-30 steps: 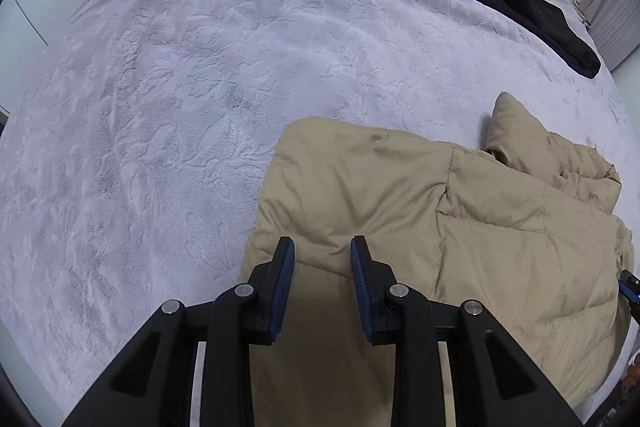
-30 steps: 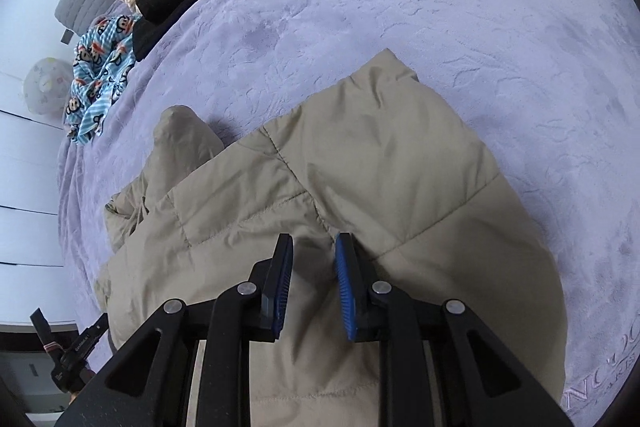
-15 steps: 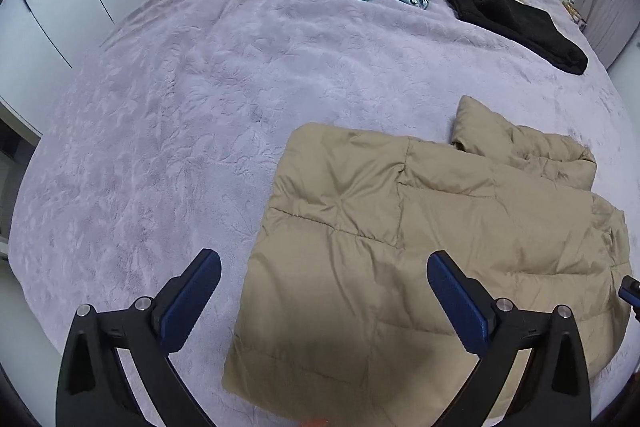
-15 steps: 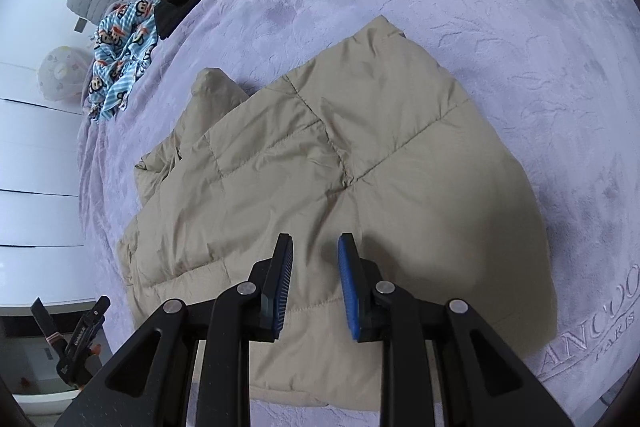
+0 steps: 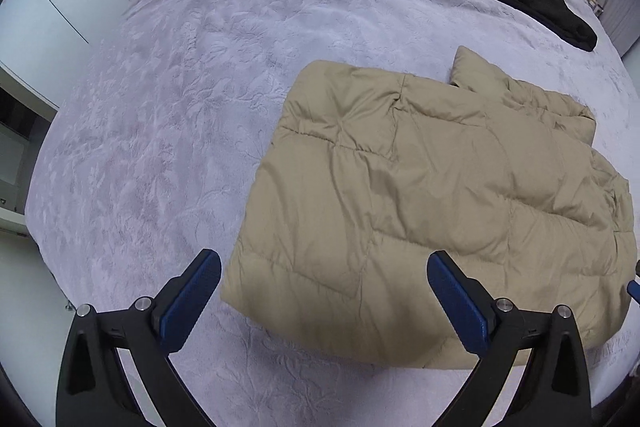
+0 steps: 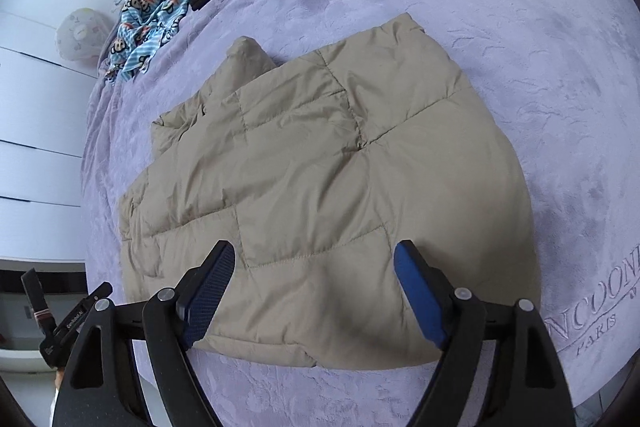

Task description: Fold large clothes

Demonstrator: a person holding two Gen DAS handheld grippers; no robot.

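Both hand-held grippers hang over the bed with jaws spread and nothing between them: the left hand-held gripper (image 5: 324, 287) stands at its widest above the near left corner of the beige puffer jacket (image 5: 420, 195), and the right hand-held gripper (image 6: 316, 283) has just been opening over the jacket's near edge. The jacket lies folded into a rough rectangle on the lilac bedspread (image 5: 168, 99), one sleeve end poking out at the far side. To finish this fold well, I judge that the loose far sleeve should be tucked and the puffy layers pressed flat before the next crease. Compared with a second ago, both pairs of jaws, then nearly together low over the fabric, are wide apart and farther from it.
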